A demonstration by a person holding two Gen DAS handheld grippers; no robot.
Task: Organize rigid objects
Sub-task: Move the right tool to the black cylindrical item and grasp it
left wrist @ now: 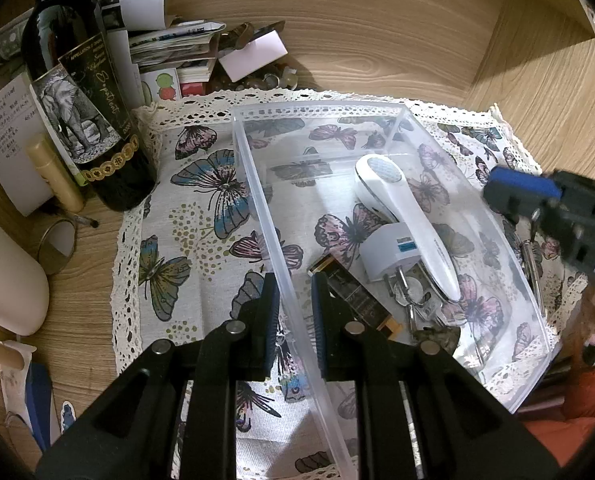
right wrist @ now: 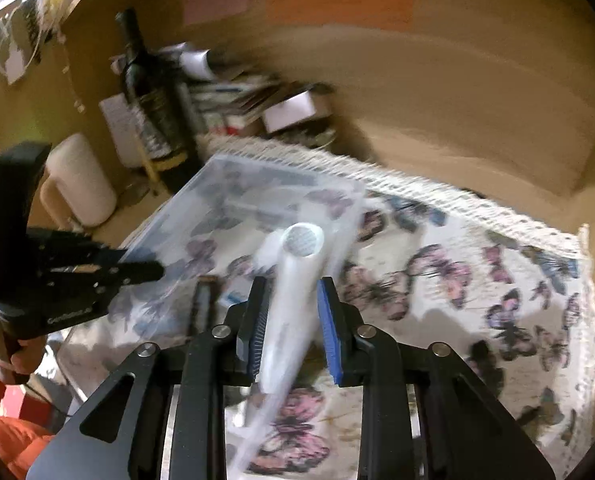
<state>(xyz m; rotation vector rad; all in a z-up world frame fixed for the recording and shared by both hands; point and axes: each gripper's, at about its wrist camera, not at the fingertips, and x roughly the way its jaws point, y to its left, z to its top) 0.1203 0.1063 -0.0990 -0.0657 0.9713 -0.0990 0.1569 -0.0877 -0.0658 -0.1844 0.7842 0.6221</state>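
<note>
The left gripper (left wrist: 293, 312) is clamping the near wall of the clear plastic bin (left wrist: 377, 106). The white handheld device (left wrist: 409, 216) is lying inside it; the right gripper (right wrist: 291, 330) is straddling its handle, unclenched. Next: withdraw cleanly.

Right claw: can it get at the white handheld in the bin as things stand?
Probably yes: the bin is open-topped, the white handheld lies uncovered inside, and the right claw hangs close by with nothing between them.

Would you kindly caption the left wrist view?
Left hand-held gripper clamps clear bin wall; white handheld device lies inside.
</note>
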